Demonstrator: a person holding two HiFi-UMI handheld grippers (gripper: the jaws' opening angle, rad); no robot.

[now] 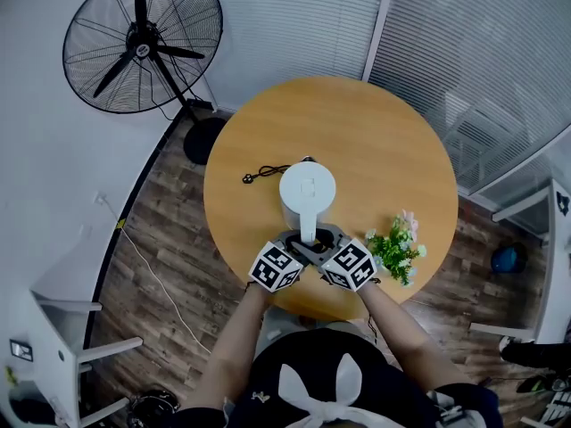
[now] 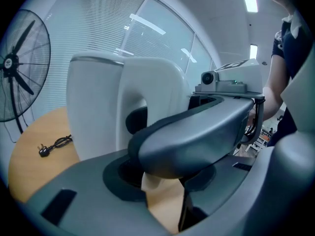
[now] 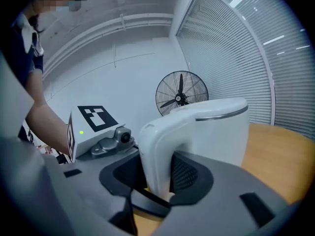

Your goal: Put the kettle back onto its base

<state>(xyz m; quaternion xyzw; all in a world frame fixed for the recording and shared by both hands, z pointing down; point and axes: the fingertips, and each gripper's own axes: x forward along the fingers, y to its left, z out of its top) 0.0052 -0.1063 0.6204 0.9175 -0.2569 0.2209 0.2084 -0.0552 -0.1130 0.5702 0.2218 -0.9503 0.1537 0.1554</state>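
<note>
**A:** Where is the kettle?

**B:** We see a white electric kettle (image 1: pixel 308 193) standing upright near the middle of the round wooden worktop (image 1: pixel 375 141), with its handle (image 3: pixel 157 146) towards us. A black cord (image 1: pixel 263 174) with its plug lies just left of it. We cannot tell whether a base sits underneath.

**A:** And the tongs?

**B:** We hold both at the handle. The right tongs (image 3: pixel 156 173) are about half open, pads pressed on either side of the handle. The left tongs (image 2: pixel 160 178), about as wide, close on the handle lower down, and a jaw of the right tongs crosses in front of them.

**A:** Anything else?

**B:** A small bunch of flowers (image 1: pixel 397 250) sits near the worktop's right edge. A pedestal fan (image 1: pixel 143 41) stands on the floor beyond.
</note>
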